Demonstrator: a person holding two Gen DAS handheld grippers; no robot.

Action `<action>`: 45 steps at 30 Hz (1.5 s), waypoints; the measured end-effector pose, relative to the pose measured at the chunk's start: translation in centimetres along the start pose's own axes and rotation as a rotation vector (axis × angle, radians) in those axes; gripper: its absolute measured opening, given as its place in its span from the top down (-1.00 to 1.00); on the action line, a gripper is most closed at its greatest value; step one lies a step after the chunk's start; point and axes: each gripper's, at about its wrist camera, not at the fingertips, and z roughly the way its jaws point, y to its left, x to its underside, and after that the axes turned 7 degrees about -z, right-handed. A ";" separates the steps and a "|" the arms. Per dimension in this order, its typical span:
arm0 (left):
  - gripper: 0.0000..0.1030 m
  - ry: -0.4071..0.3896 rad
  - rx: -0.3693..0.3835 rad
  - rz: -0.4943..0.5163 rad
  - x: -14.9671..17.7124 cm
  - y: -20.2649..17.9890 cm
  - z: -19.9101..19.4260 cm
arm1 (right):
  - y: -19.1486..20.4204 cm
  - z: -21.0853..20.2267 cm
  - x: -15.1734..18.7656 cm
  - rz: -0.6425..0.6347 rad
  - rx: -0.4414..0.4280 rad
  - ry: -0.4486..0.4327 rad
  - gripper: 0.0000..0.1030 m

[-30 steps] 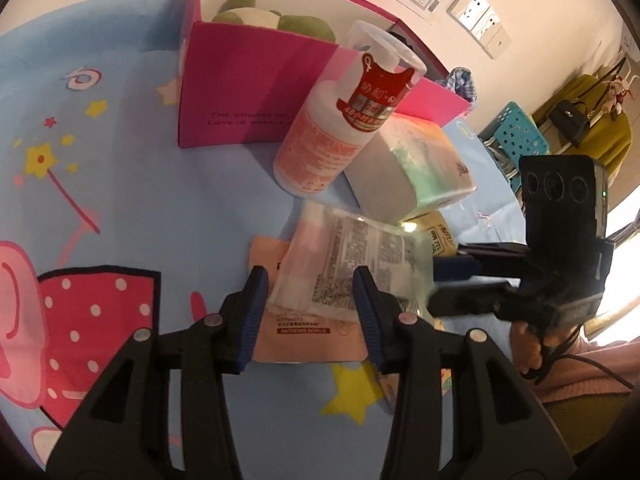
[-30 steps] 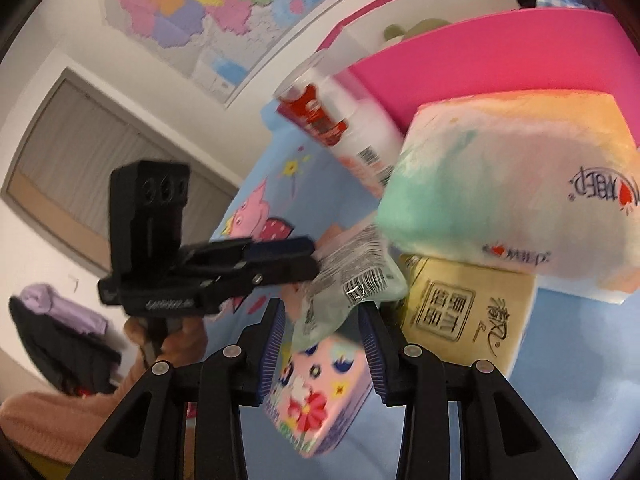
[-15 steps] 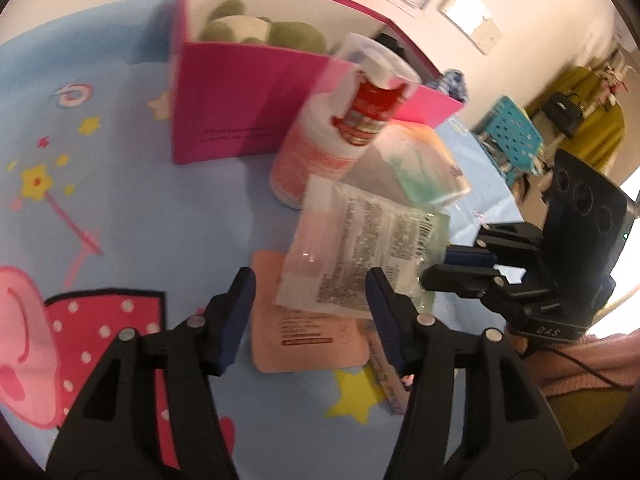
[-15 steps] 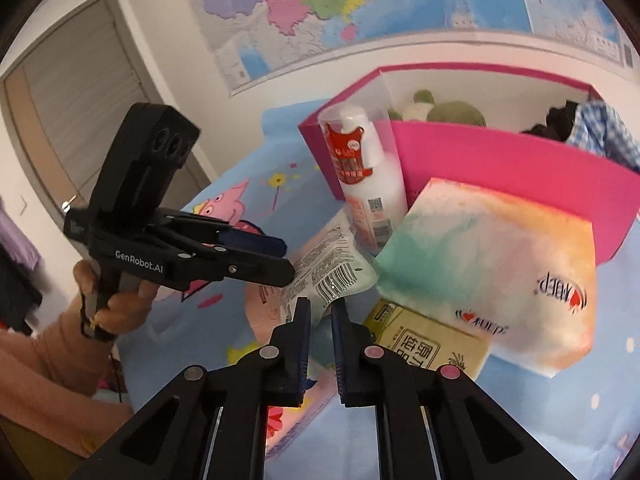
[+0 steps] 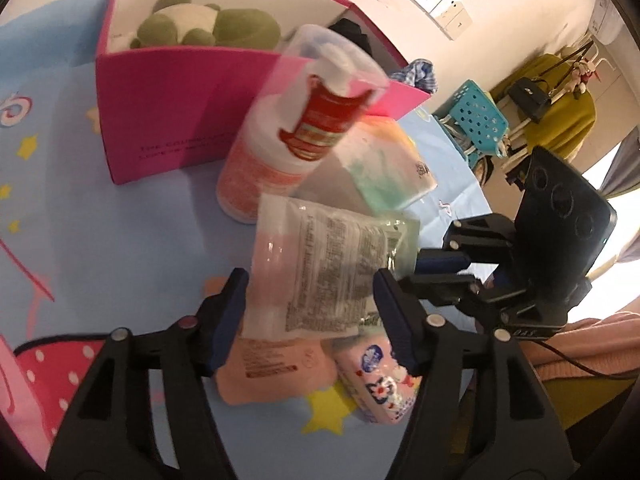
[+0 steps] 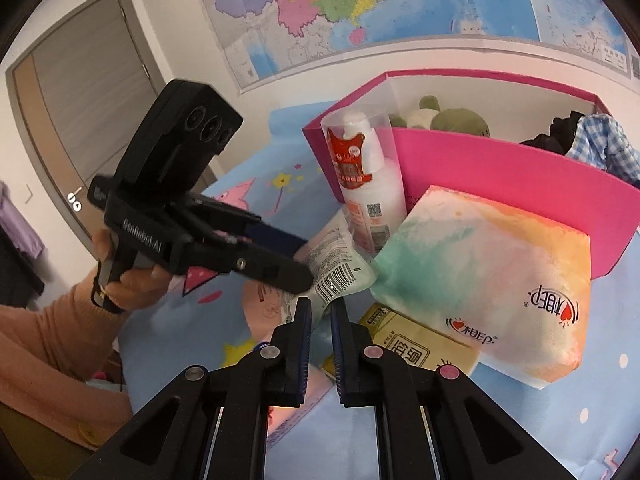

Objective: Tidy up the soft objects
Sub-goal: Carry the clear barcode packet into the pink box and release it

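Note:
A clear plastic packet (image 5: 324, 268) with printed text hangs in the air above the blue cloth. My right gripper (image 6: 320, 308) is shut on its corner (image 6: 332, 280); it shows at the right of the left wrist view (image 5: 436, 264). My left gripper (image 5: 310, 304) is open, its fingers on either side of the packet without pinching it. Behind stands a pink box (image 5: 168, 120) holding a green plush toy (image 5: 200, 20) and checked cloth (image 6: 604, 140). A lotion bottle (image 5: 296, 128) and a pastel tissue pack (image 6: 484, 280) lie before the box.
A peach sachet (image 5: 272, 364) and a floral tissue pack (image 5: 380, 380) lie on the cloth (image 5: 120, 240) under the packet. A yellow tissue pack (image 6: 416, 348) lies by the pastel one. A blue basket (image 5: 476, 120) and a coat rack stand beyond the table.
My right gripper closed on the packet's corner and lifted it off the cloth. My left gripper opened wider and rose with it, revealing the floral pack underneath.

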 end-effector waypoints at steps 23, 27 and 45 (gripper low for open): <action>0.08 -0.381 -0.207 0.078 -6.5 -7.4 -11.7 | -1.0 -6.7 -12.0 -0.096 -0.028 -0.255 0.82; 0.08 -0.346 -0.244 0.028 -8.7 -6.2 -10.0 | -3.7 -4.0 -13.6 -0.053 -0.041 -0.219 0.82; 0.08 -0.253 -0.318 -0.176 -10.9 -0.1 -4.9 | -10.2 5.0 -13.0 0.136 0.016 0.035 0.41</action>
